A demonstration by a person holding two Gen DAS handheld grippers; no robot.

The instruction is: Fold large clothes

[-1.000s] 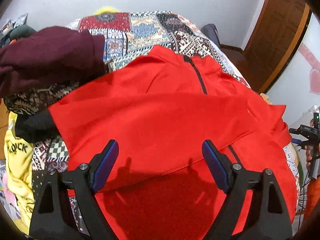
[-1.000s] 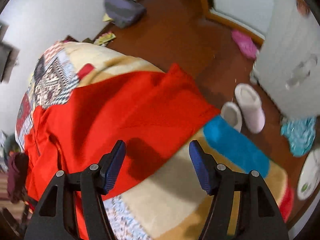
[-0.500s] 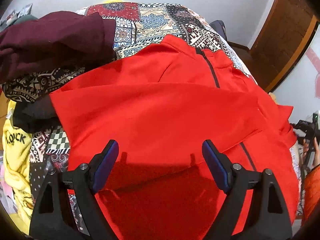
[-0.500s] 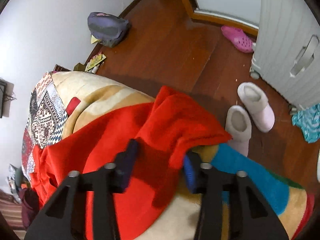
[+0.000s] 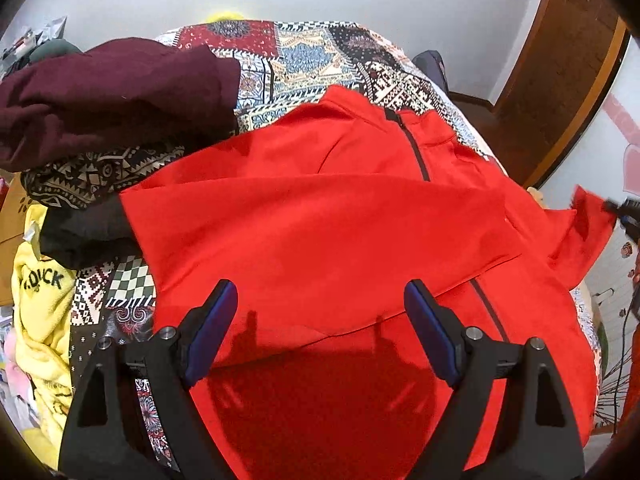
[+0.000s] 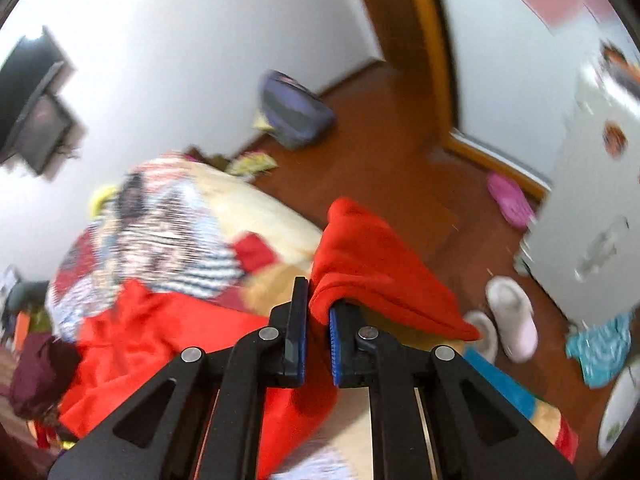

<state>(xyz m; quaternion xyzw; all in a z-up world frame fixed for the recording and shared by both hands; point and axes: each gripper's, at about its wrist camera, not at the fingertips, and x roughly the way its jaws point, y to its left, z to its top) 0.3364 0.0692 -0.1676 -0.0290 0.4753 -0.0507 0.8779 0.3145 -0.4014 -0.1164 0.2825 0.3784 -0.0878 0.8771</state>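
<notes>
A large red zip jacket point(image 5: 320, 232) lies spread on the patterned bedspread point(image 5: 304, 52), collar towards the far wall, with one sleeve folded across its front. My left gripper point(image 5: 320, 320) hovers open over the jacket's lower part, nothing between its blue pads. My right gripper point(image 6: 318, 312) is shut on the end of the red sleeve point(image 6: 372, 264), which drapes over its right finger, lifted above the bed. In the left wrist view that raised sleeve end point(image 5: 588, 224) shows at the far right with the other gripper's black tip point(image 5: 624, 212).
A maroon garment point(image 5: 108, 96) is piled at the bed's far left, a yellow printed one point(image 5: 40, 304) and a black piece point(image 5: 84, 228) nearer. The floor holds a grey bag point(image 6: 292, 112), pink shoe point(image 6: 510, 200), white slippers point(image 6: 512, 320) and a white cabinet point(image 6: 592, 216).
My right gripper closed on the sleeve end and rose with it, tilting its view towards the room. The left gripper stayed open over the jacket.
</notes>
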